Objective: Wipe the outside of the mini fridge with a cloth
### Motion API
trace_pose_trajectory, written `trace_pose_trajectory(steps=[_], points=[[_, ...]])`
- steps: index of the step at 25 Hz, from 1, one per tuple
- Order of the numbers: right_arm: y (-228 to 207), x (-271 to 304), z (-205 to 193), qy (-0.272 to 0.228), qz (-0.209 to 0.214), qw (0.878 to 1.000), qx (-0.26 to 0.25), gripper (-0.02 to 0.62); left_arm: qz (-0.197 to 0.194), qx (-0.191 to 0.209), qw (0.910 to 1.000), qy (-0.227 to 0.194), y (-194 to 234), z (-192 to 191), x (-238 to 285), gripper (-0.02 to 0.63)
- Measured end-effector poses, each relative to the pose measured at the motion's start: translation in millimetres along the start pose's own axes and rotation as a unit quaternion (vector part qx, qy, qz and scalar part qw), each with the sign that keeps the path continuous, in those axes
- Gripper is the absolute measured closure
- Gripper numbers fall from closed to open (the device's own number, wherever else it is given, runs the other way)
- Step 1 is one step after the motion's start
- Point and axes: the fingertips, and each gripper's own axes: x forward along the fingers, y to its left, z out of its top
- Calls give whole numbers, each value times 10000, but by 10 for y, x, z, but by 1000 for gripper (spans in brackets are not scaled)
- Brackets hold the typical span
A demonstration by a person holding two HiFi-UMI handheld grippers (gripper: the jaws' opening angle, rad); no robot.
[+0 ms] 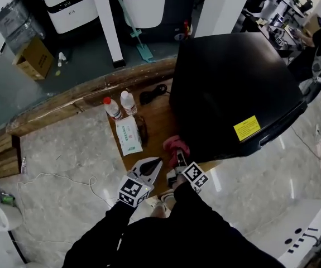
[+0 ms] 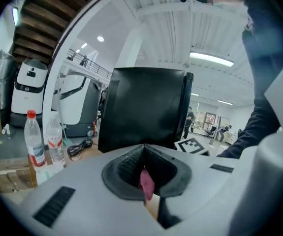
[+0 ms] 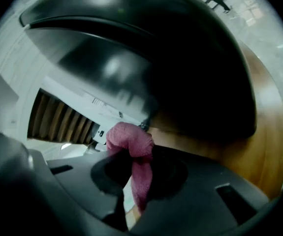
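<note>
**A:** Your left gripper [image 1: 157, 163] is pinched shut with nothing in it, so it's just idling. Which one's closer?

**B:** Your right gripper [image 1: 178, 158], clamped on the pink cloth [image 1: 175, 146]. The mini fridge [image 1: 233, 88] sits just right of it and beyond, with the cloth at its near corner. I'd sweep rightward.

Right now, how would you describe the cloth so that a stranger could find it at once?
Find the big black mini fridge on the wooden platform. At its near corner, the right gripper pinches the cloth, a small bunched rag. It is the only pink thing there; the packet and bottles beside it are white or clear.
</note>
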Motion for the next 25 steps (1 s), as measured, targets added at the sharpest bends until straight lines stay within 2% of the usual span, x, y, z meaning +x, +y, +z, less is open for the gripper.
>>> trace_pose_trajectory(steps=[3,6,9,12,15,17,22,25], points=[[601,-326,51,305,596,9945,-802,538,-102,53,9996,-262,-153,318,-124,600],[1040,-749,296,419,1067,9806,-1588,541,-160,119,9983,-544,-457,623,-258,601],[1412,-1168,582,511,1483,9604,-2303,542,-191,376,9965,-724,-790,874,-323,601],[1771,-1552,768,574,1930,9350,-2921,541,-169,507,9954,-791,-1042,1039,-388,601],[2024,-1967,847,627,2389,9104,-3319,543,-70,303,9957,-875,-1277,1117,-499,601],[2134,-2209,959,567,2625,8994,-3451,543,-33,197,9955,-928,-1445,1129,-537,601],[2119,-2613,1301,516,2763,8743,-3957,543,111,280,9947,-987,-1847,1206,-535,601],[2187,-2852,1393,520,3016,8593,-4098,543,267,296,9932,-1092,-2071,1303,-532,601]])
